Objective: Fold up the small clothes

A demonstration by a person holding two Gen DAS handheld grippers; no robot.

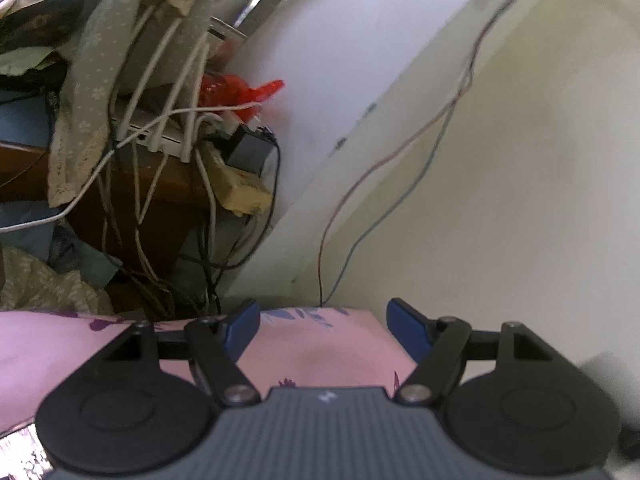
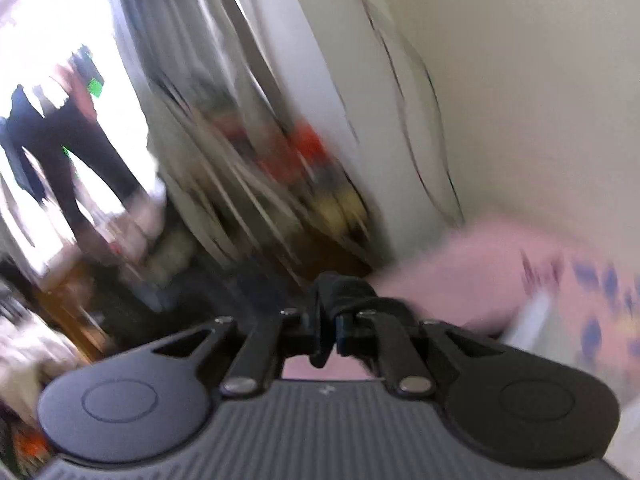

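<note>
In the left wrist view my left gripper (image 1: 322, 326) is open, its blue fingertips (image 1: 406, 330) spread apart above a pink cloth with purple flower print (image 1: 316, 350); nothing is between them. In the right wrist view, which is motion-blurred, my right gripper (image 2: 334, 320) is shut on a dark piece of fabric (image 2: 346, 290) bunched at its tips. The pink printed cloth (image 2: 500, 280) lies to the right of and below the gripper.
A cluttered wooden shelf (image 1: 160, 184) with a white power strip, cables (image 1: 168, 92), a red plastic bag (image 1: 236, 90) and beige patterned cloth stands at left. A cream wall (image 1: 520, 160) with thin wires is ahead. Dark clothes hang by a bright window (image 2: 60, 132).
</note>
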